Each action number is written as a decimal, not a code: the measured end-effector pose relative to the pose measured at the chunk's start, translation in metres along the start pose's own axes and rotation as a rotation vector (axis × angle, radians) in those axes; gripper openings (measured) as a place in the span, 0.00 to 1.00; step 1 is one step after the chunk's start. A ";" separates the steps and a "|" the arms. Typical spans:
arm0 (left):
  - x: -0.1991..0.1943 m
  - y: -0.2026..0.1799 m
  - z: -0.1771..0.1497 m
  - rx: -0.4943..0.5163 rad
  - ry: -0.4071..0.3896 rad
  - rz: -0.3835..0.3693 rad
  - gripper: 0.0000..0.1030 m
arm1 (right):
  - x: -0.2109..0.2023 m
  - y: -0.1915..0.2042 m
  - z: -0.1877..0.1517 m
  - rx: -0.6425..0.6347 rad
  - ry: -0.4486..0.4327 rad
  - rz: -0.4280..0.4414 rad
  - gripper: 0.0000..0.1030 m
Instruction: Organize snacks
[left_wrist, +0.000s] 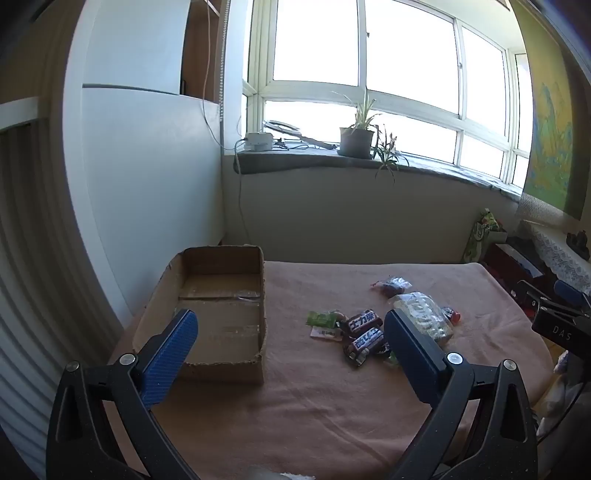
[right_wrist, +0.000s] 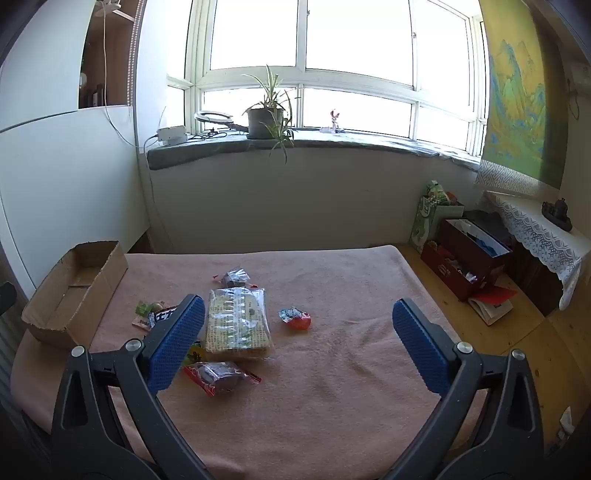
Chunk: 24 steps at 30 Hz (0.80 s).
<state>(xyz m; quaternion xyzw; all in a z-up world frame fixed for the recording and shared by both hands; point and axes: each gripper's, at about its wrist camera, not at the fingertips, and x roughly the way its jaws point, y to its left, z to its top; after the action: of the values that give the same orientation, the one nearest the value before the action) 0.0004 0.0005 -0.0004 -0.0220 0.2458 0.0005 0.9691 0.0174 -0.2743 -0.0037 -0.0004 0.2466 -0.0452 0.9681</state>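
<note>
Both grippers, left and right, gape wide, holding nothing. Box sits empty at the table's left edge; snacks are clumped mid-table. Risk: overlapping wrappers, so a pinch may grab two or slip off the crinkly cracker pack.

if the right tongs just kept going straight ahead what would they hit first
Probably bare blanket. The right tongs are open and aimed at the pink cover, with the small red-and-blue candy wrapper nearly on that line. Depth is unclear, so they might touch the wrapper first.
</note>
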 end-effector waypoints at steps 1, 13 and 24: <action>0.000 0.000 0.000 0.002 0.002 -0.002 0.98 | 0.000 0.000 0.000 -0.004 -0.001 -0.003 1.00; 0.006 -0.004 -0.005 0.010 0.022 -0.002 0.98 | 0.008 -0.001 -0.004 0.005 0.011 -0.010 1.00; 0.005 -0.004 -0.004 0.012 0.024 -0.007 0.98 | 0.011 -0.001 -0.004 0.007 0.017 -0.007 1.00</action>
<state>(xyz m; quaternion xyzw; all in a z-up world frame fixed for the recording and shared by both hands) 0.0035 -0.0039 -0.0060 -0.0172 0.2576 -0.0044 0.9661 0.0253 -0.2764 -0.0129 0.0023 0.2546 -0.0494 0.9658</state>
